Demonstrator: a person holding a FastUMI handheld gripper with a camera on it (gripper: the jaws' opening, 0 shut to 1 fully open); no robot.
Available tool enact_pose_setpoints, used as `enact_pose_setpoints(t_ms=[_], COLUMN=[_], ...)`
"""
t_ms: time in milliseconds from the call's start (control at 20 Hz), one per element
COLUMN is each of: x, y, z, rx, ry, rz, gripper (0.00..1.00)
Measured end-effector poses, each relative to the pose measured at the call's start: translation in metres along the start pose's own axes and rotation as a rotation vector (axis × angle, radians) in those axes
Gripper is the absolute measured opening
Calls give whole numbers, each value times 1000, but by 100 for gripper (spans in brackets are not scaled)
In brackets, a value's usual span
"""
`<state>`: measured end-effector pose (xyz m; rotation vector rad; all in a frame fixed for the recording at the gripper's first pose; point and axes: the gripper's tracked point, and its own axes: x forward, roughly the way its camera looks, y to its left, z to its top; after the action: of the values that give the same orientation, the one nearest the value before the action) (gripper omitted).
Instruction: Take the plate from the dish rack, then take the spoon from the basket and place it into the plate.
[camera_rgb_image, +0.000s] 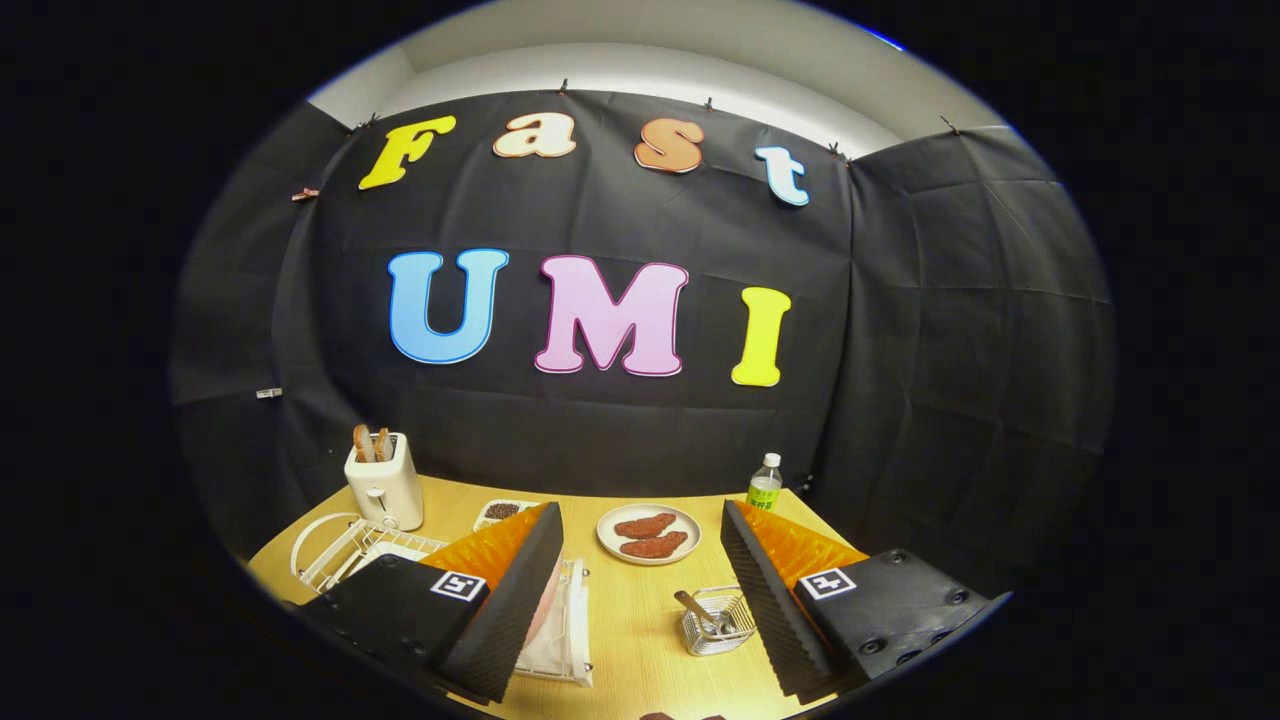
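Observation:
My gripper (640, 512) is held open above the wooden table (640, 640), its black-padded fingers (510, 600) wide apart and nothing between them. The white wire dish rack (360, 552) stands to the left, beyond the left finger, with a white plate (303, 545) upright at its outer end. A small wire basket (718, 622) sits just inside the right finger, and a metal spoon (692, 606) leans in it with the handle pointing left.
A white toaster (383, 482) with bread stands behind the rack. A plate of brown meat pieces (648, 534) lies ahead between the fingers. Also on the table: a small dish of dark beans (500, 512), a green-labelled bottle (764, 482) and a white-pink cloth-like item (562, 625).

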<state>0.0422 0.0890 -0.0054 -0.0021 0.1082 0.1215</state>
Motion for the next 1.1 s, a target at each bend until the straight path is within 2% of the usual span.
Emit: enact_pose_setpoints(t_ms=[200, 350, 500, 700, 1000, 1100], x=[16, 38, 64, 92, 106, 106], y=[17, 36, 49, 70, 79, 77], z=[4, -5, -17, -57, -126, -145], rx=[-25, -48, -93, -136, -145, -111], ry=[9, 66, 126, 283, 492, 555], rz=[26, 63, 61, 79, 49, 23], gripper=[97, 97, 97, 97, 95, 87])
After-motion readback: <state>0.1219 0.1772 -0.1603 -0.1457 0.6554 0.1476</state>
